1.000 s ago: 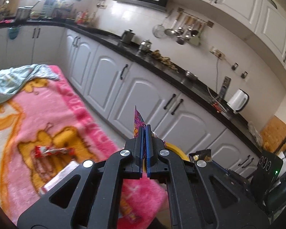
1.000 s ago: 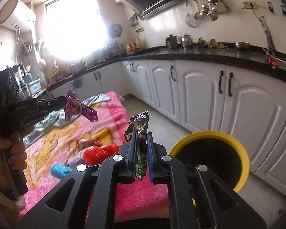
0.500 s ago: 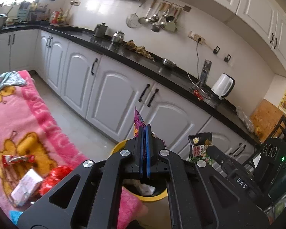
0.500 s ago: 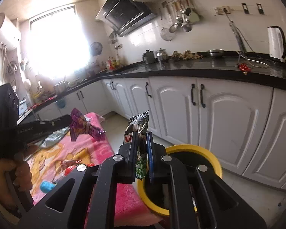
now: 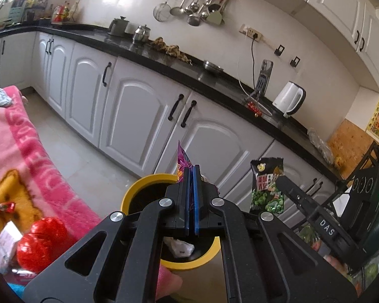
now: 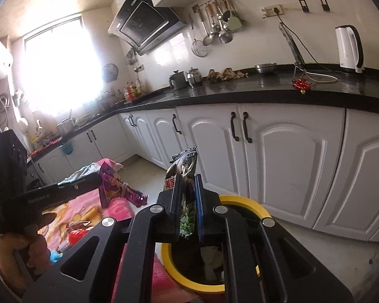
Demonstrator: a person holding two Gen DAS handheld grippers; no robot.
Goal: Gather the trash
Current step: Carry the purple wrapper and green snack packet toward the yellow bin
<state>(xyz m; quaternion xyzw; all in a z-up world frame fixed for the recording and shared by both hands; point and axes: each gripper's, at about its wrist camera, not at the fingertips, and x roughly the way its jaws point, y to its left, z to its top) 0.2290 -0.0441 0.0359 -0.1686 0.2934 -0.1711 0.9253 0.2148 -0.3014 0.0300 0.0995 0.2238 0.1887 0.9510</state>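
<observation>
Yellow-rimmed bin (image 6: 242, 200) is sitting under both grippers, likely for dropping: the left gripper (image 5: 191, 174) is pinching a purple wrapper (image 5: 182, 162). The right gripper (image 6: 188, 184) is clamping a green snack bag (image 6: 185, 176)

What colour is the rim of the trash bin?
Yellow; the round bin's rim shows best in the right wrist view.

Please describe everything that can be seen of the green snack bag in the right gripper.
The green snack bag is a glossy plastic packet, black at the top with a crimped seal, a red-and-white label with Chinese characters, and pictures of green peas lower down. It stands roughly upright, pinched between the shut fingers of the right gripper, and looks thin and flattened. It hangs in the air near the yellow-rimmed trash bin. Only the gripper touches it.
</observation>
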